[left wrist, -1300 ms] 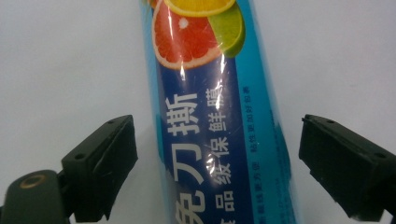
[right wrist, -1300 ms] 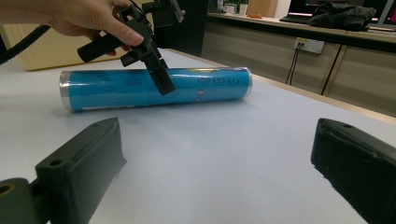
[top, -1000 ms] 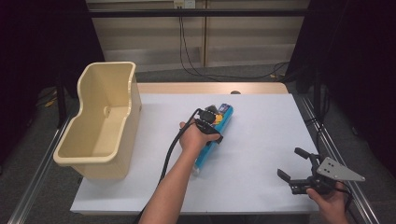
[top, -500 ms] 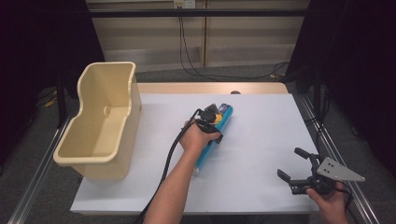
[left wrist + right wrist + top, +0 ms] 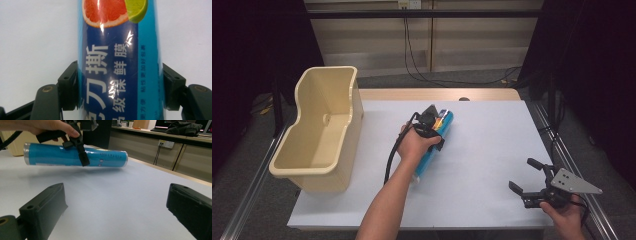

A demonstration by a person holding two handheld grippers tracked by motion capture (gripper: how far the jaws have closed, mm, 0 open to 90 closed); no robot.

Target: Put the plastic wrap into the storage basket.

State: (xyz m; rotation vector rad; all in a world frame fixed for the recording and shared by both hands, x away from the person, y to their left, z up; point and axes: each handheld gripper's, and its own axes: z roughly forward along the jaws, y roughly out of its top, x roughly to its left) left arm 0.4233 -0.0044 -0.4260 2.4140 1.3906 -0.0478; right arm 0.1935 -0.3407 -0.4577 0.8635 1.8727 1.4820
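Now your left gripper (image 5: 435, 131) pinched the blue tube (image 5: 117, 62).
Your right gripper (image 5: 534, 182), at 4 o'clock on the surface (image 5: 492, 145), had fingers spread.

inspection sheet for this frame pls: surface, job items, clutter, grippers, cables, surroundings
Surface: white table top, bare around the items.
Job's things: blue cling-film tube, seemingly lifted off the table; empty beige bin at table's left.
Clutter: nothing seen.
Grippers: left gripper shut on the tube mid-length, one jaw on each side; right gripper open, holding nothing, near the front right corner.
Cables: black cable trailing along the left forearm; wires down the back wall.
Surroundings: dark curtains, wall sockets.
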